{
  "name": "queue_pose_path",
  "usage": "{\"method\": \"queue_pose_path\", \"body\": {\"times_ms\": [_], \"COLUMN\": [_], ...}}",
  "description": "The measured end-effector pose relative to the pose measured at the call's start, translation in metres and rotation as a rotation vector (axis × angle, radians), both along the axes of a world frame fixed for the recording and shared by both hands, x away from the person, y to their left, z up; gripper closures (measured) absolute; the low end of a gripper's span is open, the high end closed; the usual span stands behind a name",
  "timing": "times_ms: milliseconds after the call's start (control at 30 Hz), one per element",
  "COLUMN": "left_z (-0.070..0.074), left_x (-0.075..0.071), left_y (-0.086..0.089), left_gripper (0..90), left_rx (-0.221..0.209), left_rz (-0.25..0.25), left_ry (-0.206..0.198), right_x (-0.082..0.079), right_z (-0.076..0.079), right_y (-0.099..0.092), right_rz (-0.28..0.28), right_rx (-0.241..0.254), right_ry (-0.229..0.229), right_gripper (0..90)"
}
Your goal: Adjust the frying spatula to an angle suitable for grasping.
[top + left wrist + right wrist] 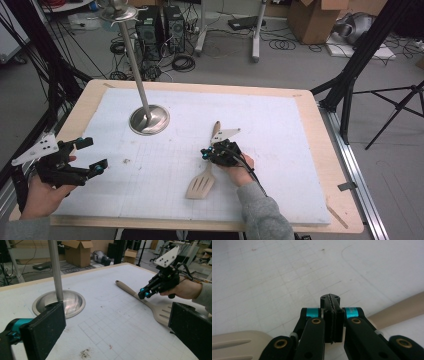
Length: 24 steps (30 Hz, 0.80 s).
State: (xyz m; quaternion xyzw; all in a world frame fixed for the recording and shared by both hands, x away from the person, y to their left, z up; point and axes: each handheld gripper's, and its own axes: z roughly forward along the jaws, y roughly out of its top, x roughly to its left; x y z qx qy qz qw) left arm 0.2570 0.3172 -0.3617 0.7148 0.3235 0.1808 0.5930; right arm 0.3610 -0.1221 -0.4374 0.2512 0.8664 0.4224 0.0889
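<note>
High view: left gripper [92, 156] sat nearest, at the table's [95, 95] near-left edge, jaws spread wide with nothing between them. Right gripper [206, 154] was mid-table, jaws pressed together, empty, directly over the spatula [202, 184] handle. Spatula lay flat on the white mat [270, 130], slotted blade toward the person, handle tip pointing away. Steel stand [148, 119] stood upright on its round base, left of the spatula and apart from it.

Left gripper view: own pads [45, 332] wide apart; beyond them the stand base [72, 303], the spatula [160, 312], and the right gripper [143, 293] closed just above the handle.

Right gripper view: jaws fully together, gripping nothing; handle [397, 308] passed underneath, blade [237, 343] at lower left.
</note>
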Motion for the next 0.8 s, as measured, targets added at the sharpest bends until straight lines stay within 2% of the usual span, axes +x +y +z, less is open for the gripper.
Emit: {"method": "queue_pose_path", "body": {"times_ms": [100, 233, 333, 533, 800], "left_z": [0.0, -0.001, -0.002, -0.002, -0.004], "left_x": [0.002, 0.006, 0.008, 0.013, 0.022], "left_y": [-0.001, -0.004, -0.007, -0.01, -0.02], "left_gripper": [1.8, 1.8, 1.8, 1.8, 1.8], "left_rx": [-0.002, 0.001, 0.006, 0.004, 0.006], "left_rz": [-0.004, -0.015, -0.025, -0.036, -0.065], "left_ry": [0.002, 0.005, 0.007, 0.008, 0.016], "right_x": [-0.002, -0.007, -0.01, -0.016, -0.022], "right_z": [-0.004, -0.008, -0.009, -0.007, -0.006], "right_y": [0.004, 0.007, 0.003, -0.002, -0.012], "right_rz": [0.022, 0.056, 0.046, 0.044, 0.045], "right_rx": [-0.012, -0.065, -0.051, -0.08, -0.068], "right_ry": [0.01, 0.019, 0.022, 0.001, -0.016], "right_gripper": [90.0, 90.0, 90.0, 90.0, 90.0]}}
